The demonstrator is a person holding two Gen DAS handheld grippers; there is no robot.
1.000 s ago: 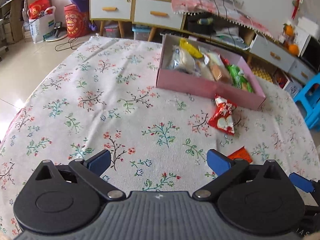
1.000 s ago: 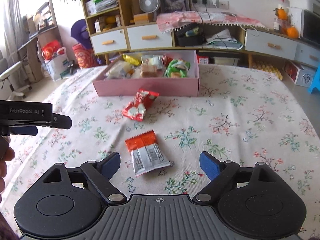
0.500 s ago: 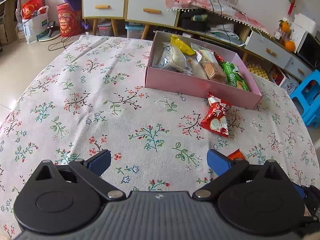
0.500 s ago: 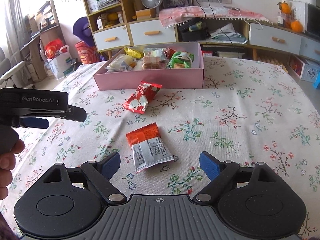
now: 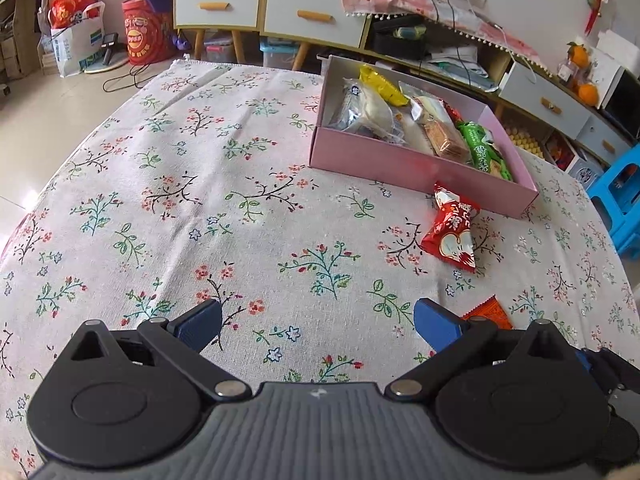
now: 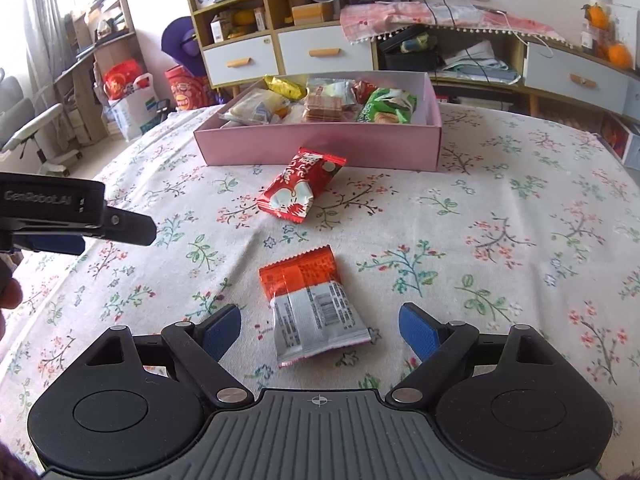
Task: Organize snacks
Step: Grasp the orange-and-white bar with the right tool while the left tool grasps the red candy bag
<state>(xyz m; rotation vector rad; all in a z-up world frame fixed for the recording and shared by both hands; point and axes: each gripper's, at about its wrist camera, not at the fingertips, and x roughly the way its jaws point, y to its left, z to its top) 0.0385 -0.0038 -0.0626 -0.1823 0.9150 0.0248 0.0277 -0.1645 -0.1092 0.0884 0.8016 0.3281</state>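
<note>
A: Change against a second ago? The right gripper has come forward and lower: the orange-and-silver foil snack packet, earlier ahead of the blue pads, now lies partly between them. Jaws spread wide, neither pad touching the packet.

B: Agreed. The left gripper has kept its place; in its view only an orange corner of that packet shows, past the right-hand pad. Jaws open, bare cloth between them.

A: Materials. Packet: crinkled foil, flat and roughly rectangular, serrated orange top seam, silver lower half with printed text and a barcode. It lies near the table edge closest to the grippers.

B: Second loose item: a red glossy snack bag with white print, puffed, pillow-shaped, crimped ends. It sits just beside the near wall of the pink rectangular cardboard box; whether it touches, I cannot tell.

A: Box: matte, low-walled, open-topped, toward the far edge of the table. Inside: a yellow wrapper, clear bags, wafer biscuits, a green packet, packed close.

B: Support: a round table under a woven floral tablecloth, coarse weave, pale ground with small sprigs.
</note>
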